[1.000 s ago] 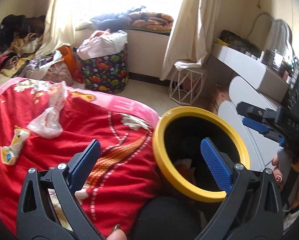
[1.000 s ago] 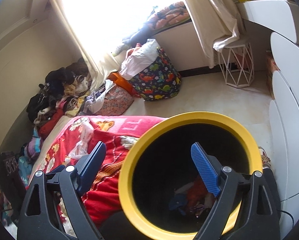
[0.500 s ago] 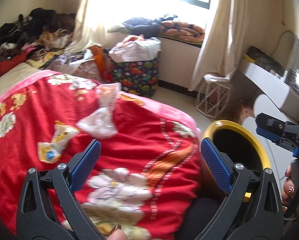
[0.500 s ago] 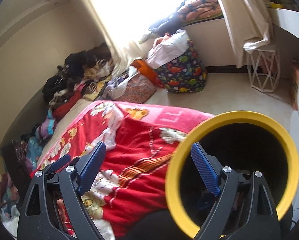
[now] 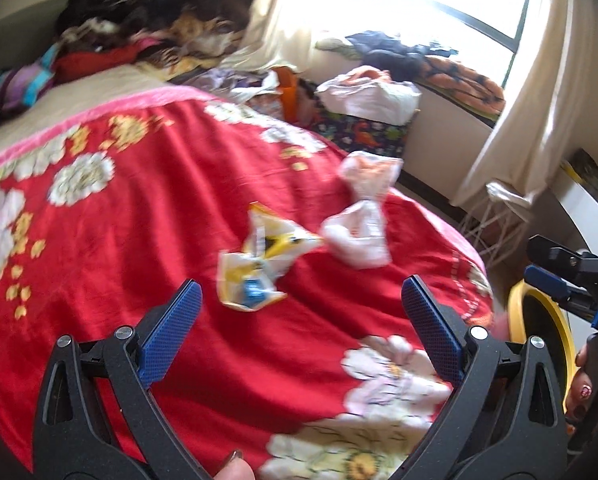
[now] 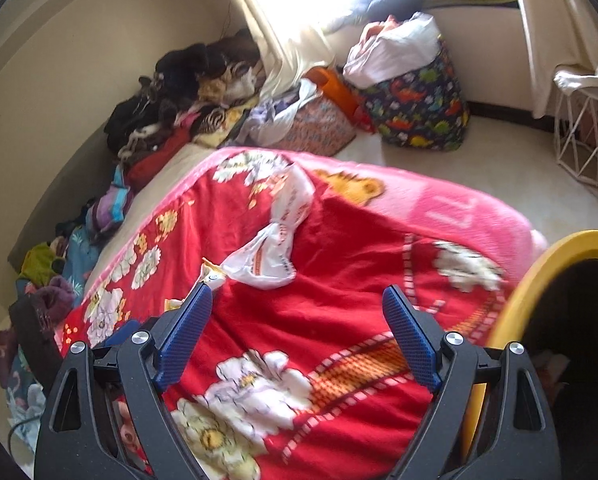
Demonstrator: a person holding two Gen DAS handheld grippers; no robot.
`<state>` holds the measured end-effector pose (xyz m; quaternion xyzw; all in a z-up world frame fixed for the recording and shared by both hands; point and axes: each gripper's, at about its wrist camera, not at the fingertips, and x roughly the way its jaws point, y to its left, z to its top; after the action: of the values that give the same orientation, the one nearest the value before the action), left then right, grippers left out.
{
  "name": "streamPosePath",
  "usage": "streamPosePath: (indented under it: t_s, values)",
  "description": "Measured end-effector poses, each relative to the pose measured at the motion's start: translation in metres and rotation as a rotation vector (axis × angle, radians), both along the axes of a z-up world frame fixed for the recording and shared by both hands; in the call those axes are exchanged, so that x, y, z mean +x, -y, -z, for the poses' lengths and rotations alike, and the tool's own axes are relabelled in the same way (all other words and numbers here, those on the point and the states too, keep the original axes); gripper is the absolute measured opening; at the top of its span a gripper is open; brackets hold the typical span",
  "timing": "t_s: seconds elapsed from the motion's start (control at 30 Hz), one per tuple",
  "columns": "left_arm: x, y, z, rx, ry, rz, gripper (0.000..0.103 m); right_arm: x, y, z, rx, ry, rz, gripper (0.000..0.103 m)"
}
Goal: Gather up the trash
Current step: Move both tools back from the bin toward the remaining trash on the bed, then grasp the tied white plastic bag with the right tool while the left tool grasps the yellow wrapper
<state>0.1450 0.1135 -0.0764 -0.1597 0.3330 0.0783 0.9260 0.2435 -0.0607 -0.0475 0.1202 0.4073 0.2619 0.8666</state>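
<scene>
Between the left gripper's (image 5: 301,312) 2 blue fingers (image 5: 171,338), spread wide and gripping nothing, sits the target: a crumpled yellow-and-white wrapper (image 5: 259,264) lying on the red floral blanket (image 5: 147,216), just ahead of the fingertips. Beyond it and toward the right finger, a knotted pink-white plastic bag (image 5: 359,224) rests apart from the pads. Off past the right finger, the yellow-rimmed bin (image 5: 519,320) peeks in at the bed's edge, with the other tool above it. This view is blurred, so fine detail is shaky.

Over to the right wrist view: the right gripper (image 6: 297,324) is released too, jaws wide and empty. The plastic bag (image 6: 277,240) lies ahead of the left finger (image 6: 185,330), the wrapper's corner (image 6: 213,274) poking out right at that fingertip. The bin (image 6: 515,308) sits outside the right finger.

Risks, as I judge them: a closing pinch could gather soft blanket along with the thin wrapper, or the flat foil could slip out. Both tools converging on neighbouring scraps might also knock together.
</scene>
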Motion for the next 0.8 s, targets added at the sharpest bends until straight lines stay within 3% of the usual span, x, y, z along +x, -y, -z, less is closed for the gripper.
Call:
streamPosePath:
  t_s: [0.2,0.57,0.63,0.7,0.8]
  values:
    - [0.003,-0.026,0.014,-0.059,-0.017,-0.042,0.091,0.030,-0.042,0.020,-0.020,-0.049,-0.021,0.084]
    - [0.016,-0.037,0.034,-0.136,-0.032,-0.036,0.072,0.073,-0.097,0.057,-0.044,-0.137,-0.050,0.082]
    - [0.018,-0.037,0.037,-0.145,-0.035,-0.034,0.068,0.078,-0.100,0.064,-0.047,-0.154,-0.043,0.074]
    - [0.020,-0.036,0.040,-0.150,-0.038,-0.029,0.064,0.084,-0.101,0.075,-0.023,-0.196,-0.055,0.053]
    - [0.023,-0.036,0.044,-0.161,-0.045,-0.024,0.060,0.079,-0.096,0.083,0.010,-0.225,-0.069,0.036]
